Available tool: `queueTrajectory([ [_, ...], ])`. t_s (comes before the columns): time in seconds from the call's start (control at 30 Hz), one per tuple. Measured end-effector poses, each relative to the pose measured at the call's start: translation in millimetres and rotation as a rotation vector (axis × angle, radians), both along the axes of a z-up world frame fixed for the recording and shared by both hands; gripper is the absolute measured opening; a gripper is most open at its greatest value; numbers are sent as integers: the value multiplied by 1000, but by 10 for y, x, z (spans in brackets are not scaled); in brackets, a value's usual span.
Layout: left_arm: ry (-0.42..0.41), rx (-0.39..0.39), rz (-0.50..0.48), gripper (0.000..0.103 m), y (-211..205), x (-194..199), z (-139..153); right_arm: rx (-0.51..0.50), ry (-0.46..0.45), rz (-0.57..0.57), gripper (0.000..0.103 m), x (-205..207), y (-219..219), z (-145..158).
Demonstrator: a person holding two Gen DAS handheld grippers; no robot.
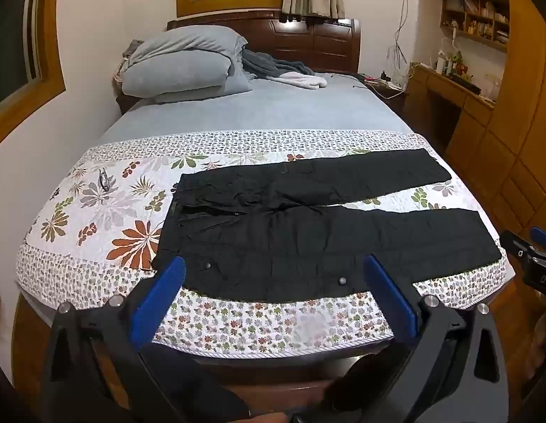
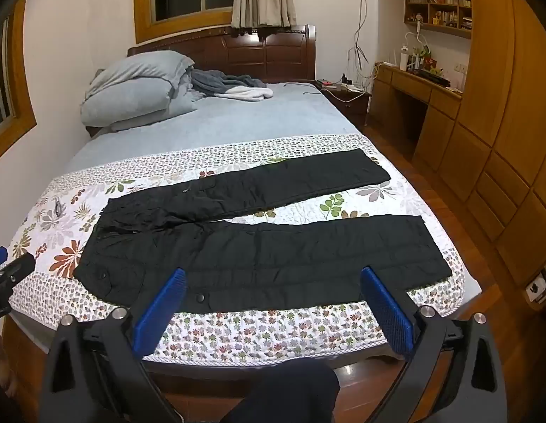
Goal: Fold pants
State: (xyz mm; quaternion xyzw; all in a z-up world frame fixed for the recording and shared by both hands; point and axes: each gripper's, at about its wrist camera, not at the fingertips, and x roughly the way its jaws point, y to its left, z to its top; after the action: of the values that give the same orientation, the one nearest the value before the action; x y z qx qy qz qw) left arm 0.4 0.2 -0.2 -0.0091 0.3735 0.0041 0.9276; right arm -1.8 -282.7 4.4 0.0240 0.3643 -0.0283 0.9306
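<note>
Black pants (image 1: 308, 218) lie flat and spread on a floral quilt (image 1: 96, 204) at the foot of the bed, waist to the left, both legs running to the right and splayed apart. They also show in the right wrist view (image 2: 259, 246). My left gripper (image 1: 273, 264) is open and empty, held above the near edge by the waist end. My right gripper (image 2: 273, 275) is open and empty, above the near leg. The right gripper also shows at the right edge of the left wrist view (image 1: 534, 257).
Grey pillows (image 1: 181, 67) and a rumpled blanket (image 1: 280, 70) lie at the head of the bed. A pair of glasses (image 1: 103, 179) rests on the quilt left of the pants. A wooden desk (image 2: 421, 88) and cabinets (image 2: 502, 176) stand at the right.
</note>
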Motion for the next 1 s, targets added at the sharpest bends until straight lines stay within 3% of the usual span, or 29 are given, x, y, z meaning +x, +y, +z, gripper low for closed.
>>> queueTrajectory([
  [1.0,2,8,15,101,61,11,-15,-7,2,8,100,36,11,-14],
])
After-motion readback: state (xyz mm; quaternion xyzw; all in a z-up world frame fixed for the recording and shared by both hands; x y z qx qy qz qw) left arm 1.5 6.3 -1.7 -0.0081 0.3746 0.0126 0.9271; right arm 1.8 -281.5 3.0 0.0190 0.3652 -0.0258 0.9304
